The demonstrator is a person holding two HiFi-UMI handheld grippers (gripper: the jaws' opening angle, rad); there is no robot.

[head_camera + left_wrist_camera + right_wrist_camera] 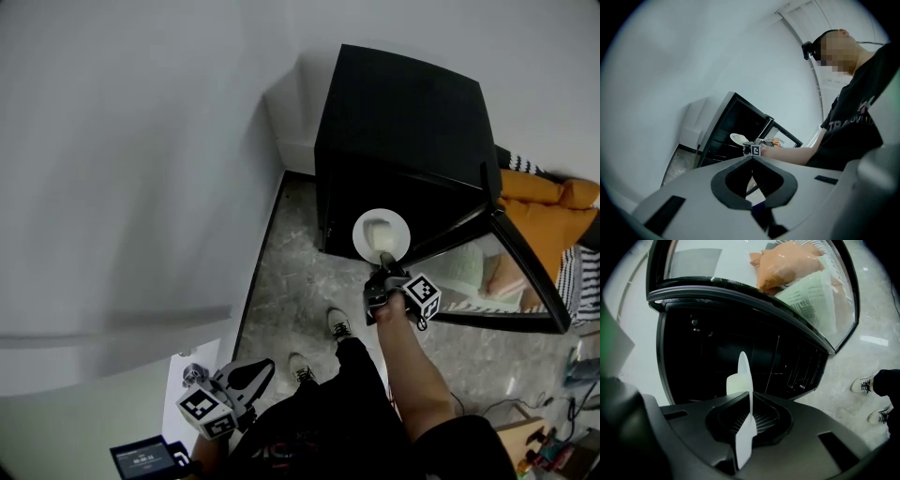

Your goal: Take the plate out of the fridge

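A black mini fridge [403,122] stands against the wall with its glass door [497,272] swung open to the right. My right gripper [384,265] is shut on the near rim of a white plate [382,234], which hangs just in front of the fridge opening with a pale block on it. The right gripper view shows the plate [744,376] edge-on between the jaws of the right gripper [749,401], before the dark fridge interior [740,348]. My left gripper [253,375] hangs low at my left side, shut and empty [752,159], and sees the plate [738,138] from afar.
A white wall runs along the left, down to the marbled floor [291,272]. The person's shoes [339,323] stand just in front of the fridge. Orange and striped cloth [544,211] lies beyond the door. A small screen device [145,459] sits at the bottom left.
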